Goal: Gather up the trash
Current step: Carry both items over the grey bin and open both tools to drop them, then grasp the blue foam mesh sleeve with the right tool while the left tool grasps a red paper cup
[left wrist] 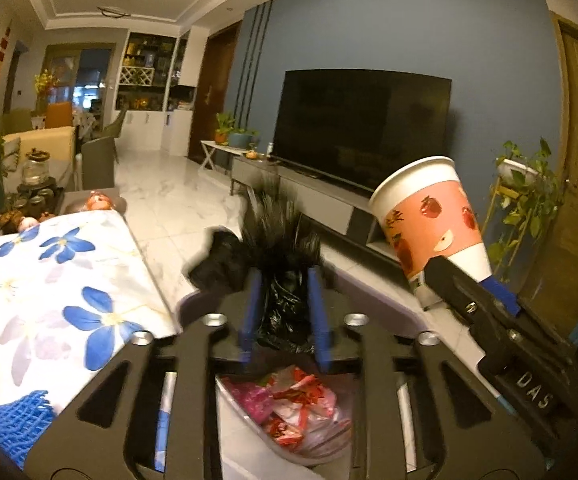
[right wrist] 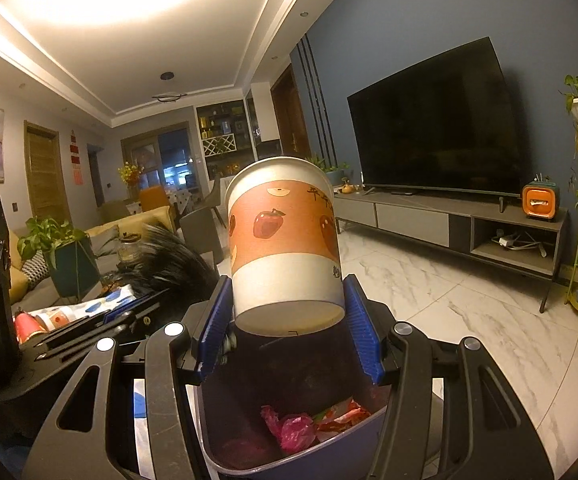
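The dark television (right wrist: 433, 120) fills the blue wall, and below both tools stands the bin (right wrist: 249, 456), its purple-grey wall low in the right wrist view with pink and red wrappers (right wrist: 313, 420) lying in the bottom. To the left is a table under a cloth with blue flowers (left wrist: 69, 280).

The right gripper (right wrist: 289, 320) is closed on a paper cup (right wrist: 285, 240), orange with apples printed round it. The blue fingers (right wrist: 359, 332) press the white band at its base from either side, mouth tilted up and away, and the cup hangs directly over the open bin. I'd judge it light and thin-walled (likely to dent under a hard squeeze); the base, stiffened by its bottom disc, is the sensible place to hold it, and that is where it is held. It should fall cleanly once let go.

The left gripper (left wrist: 283, 312) is nearly closed on crumpled black plastic (left wrist: 285, 312), apparently a bag, bunched between its fingers (left wrist: 253, 312) and blurred above them. Soft and slippery stuff, I'd guess, which could slide out of a loose pinch. It sits just beside the cup, also above the bin.
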A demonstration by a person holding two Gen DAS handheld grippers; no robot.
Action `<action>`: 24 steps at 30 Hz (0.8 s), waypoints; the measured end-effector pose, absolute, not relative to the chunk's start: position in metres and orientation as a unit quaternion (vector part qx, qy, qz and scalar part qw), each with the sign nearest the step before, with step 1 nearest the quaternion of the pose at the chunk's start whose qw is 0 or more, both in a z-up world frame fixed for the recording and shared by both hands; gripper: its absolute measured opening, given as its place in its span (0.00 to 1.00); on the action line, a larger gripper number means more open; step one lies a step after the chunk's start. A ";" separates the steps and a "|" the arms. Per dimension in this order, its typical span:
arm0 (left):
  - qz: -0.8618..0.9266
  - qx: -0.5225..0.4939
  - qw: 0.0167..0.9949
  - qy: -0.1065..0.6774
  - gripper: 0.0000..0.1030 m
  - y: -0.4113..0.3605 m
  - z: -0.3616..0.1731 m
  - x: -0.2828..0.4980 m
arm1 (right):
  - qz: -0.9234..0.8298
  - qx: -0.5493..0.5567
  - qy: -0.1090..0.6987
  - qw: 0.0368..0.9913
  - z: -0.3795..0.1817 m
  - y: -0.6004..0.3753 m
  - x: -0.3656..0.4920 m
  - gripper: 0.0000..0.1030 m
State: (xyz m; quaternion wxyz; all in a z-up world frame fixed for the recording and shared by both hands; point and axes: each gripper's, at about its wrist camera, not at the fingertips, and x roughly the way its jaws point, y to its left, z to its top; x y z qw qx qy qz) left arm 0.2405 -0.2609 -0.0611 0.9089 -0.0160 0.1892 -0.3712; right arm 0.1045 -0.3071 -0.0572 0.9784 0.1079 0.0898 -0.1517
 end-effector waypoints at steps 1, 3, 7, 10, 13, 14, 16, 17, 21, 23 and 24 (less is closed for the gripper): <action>-0.367 -0.019 0.911 0.187 0.45 -0.257 -0.062 0.241 | -0.151 0.109 0.090 0.978 -0.058 -0.307 0.105 0.54; -0.355 -0.028 0.916 0.186 0.58 -0.246 -0.062 0.244 | -0.151 0.113 0.092 0.978 -0.059 -0.311 0.108 0.54; -0.317 -0.055 0.929 0.183 0.73 -0.218 -0.057 0.243 | -0.150 0.118 0.096 0.977 -0.061 -0.311 0.115 0.54; -0.283 -0.060 0.942 0.169 0.82 -0.194 -0.052 0.235 | -0.145 0.119 0.100 0.977 -0.063 -0.309 0.121 0.67; -0.251 -0.055 0.953 0.158 0.88 -0.173 -0.050 0.228 | -0.143 0.121 0.098 0.977 -0.065 -0.307 0.121 0.75; -0.239 -0.054 0.957 0.156 0.89 -0.166 -0.050 0.226 | -0.144 0.121 0.099 0.977 -0.065 -0.306 0.120 0.75; -0.214 -0.055 0.962 0.160 0.90 -0.153 -0.050 0.224 | -0.142 0.126 0.099 0.977 -0.064 -0.305 0.117 0.76; -0.201 -0.055 0.965 0.162 0.91 -0.146 -0.050 0.222 | -0.141 0.128 0.099 0.977 -0.063 -0.304 0.115 0.76; -0.160 -0.050 0.971 0.168 0.92 -0.128 -0.051 0.214 | -0.134 0.127 0.103 0.977 -0.061 -0.293 0.108 0.77; -0.141 -0.050 0.973 0.173 0.92 -0.118 -0.053 0.209 | -0.125 0.125 0.106 0.978 -0.061 -0.284 0.105 0.79; -0.133 -0.050 0.974 0.176 0.92 -0.112 -0.054 0.206 | -0.119 0.123 0.110 0.979 -0.061 -0.278 0.103 0.79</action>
